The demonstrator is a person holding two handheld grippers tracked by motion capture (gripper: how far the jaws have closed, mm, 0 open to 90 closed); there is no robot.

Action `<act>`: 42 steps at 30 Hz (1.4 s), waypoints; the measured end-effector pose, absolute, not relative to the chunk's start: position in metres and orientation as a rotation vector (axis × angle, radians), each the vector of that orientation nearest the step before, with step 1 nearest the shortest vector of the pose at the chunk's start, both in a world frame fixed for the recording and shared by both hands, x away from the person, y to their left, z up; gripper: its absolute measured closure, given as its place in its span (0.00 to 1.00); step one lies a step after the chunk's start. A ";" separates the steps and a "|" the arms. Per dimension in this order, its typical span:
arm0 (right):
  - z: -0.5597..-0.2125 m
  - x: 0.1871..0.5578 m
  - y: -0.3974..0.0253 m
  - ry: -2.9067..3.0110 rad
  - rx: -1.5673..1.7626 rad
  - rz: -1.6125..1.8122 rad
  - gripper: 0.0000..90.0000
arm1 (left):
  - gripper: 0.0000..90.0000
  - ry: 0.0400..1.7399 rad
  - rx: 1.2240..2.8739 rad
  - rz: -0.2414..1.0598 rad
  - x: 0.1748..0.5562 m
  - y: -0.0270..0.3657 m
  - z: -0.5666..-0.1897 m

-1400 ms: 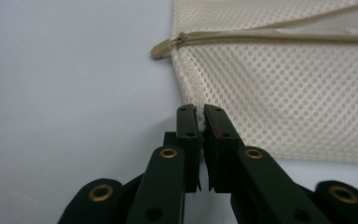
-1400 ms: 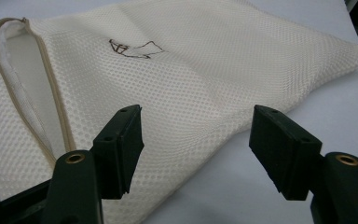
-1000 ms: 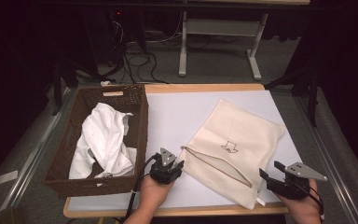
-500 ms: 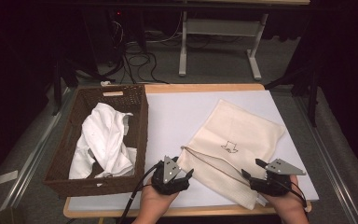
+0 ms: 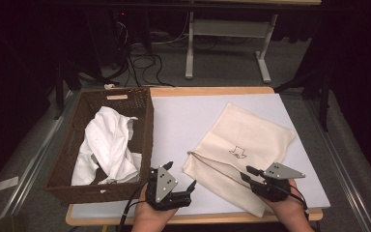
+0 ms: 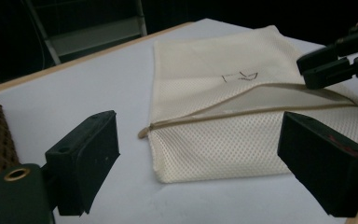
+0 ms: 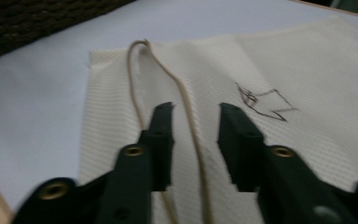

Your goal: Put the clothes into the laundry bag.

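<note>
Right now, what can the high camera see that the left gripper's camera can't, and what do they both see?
High view alone: white clothes lying in the brown basket, the floor with cables, and both of the person's hands.

Left gripper view alone: its own two black jaws up close, spread wide apart, and the bag's mesh weave.

Both: the cream bag with its opening gaping, the little drawing on it, and the right gripper at the opening.

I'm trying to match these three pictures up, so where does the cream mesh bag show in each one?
High view: the cream mesh bag lies right of centre on the white table top.
Left gripper view: the bag fills the centre and right, beyond the jaws.
Right gripper view: the bag lies right under the jaws, spreading to the right edge.
Shared landmark: the small dark drawing on the bag.
</note>
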State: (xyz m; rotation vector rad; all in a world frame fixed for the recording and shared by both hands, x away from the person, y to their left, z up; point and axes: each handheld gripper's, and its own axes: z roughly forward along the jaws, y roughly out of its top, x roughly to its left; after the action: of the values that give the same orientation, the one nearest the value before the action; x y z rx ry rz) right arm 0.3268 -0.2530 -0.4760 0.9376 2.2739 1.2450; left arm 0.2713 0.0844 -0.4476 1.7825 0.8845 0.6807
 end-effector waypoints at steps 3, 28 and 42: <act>-0.475 0.327 -0.234 2.331 0.911 1.304 1.00 | 0.17 0.906 1.775 0.725 0.270 0.091 -0.441; -0.507 0.338 -0.207 2.496 0.936 0.942 0.92 | 0.14 1.116 1.549 0.835 0.272 0.188 -0.415; -0.473 0.331 -0.255 2.282 0.992 1.211 0.61 | 0.14 1.191 1.507 0.886 0.275 0.216 -0.419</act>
State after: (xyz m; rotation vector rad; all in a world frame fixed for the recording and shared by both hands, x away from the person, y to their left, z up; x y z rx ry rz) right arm 0.3305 -0.2553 -0.4726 0.9924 2.2818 1.2113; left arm 0.2748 0.2164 -0.4191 1.5072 1.1905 0.8858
